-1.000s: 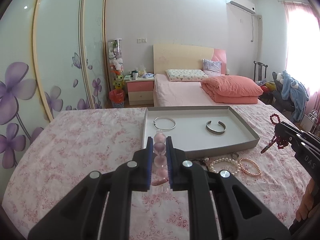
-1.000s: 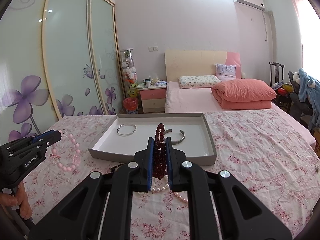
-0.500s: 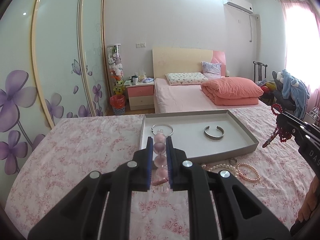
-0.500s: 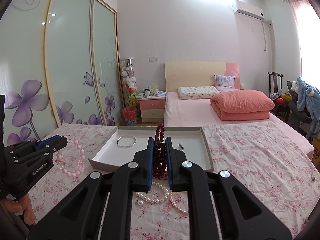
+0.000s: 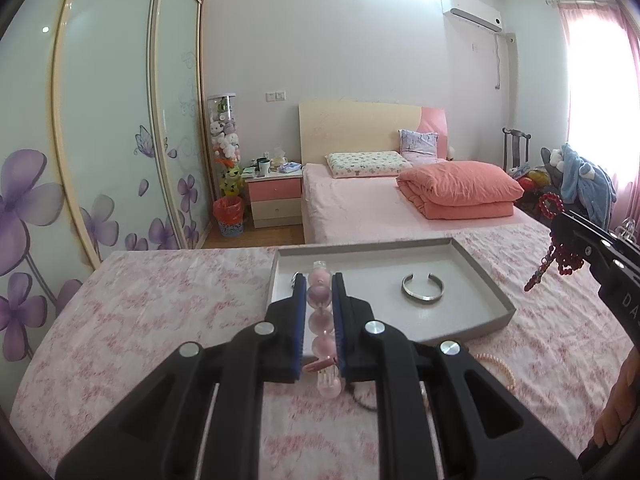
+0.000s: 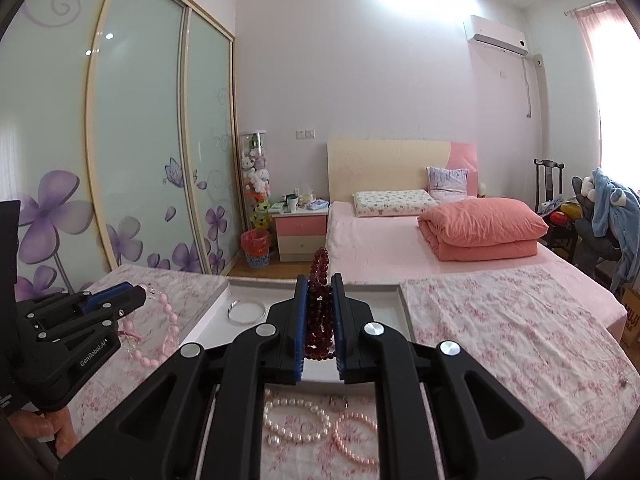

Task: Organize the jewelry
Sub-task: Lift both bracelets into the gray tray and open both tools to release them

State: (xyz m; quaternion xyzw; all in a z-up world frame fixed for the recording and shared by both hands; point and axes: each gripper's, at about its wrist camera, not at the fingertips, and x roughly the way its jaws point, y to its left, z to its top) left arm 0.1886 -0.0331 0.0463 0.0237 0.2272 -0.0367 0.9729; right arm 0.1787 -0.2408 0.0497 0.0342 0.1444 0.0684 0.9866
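The left gripper [image 5: 316, 312] is clamped on a pink translucent bead bracelet [image 5: 320, 320] and the right gripper [image 6: 319, 316] on a dark red bead string [image 6: 320, 312], both apparently short of the shallow grey tray [image 5: 484, 280]; each should clear the rim before release.

Black tool [image 5: 316, 312] — blue pads [image 5: 298, 320], silver screws
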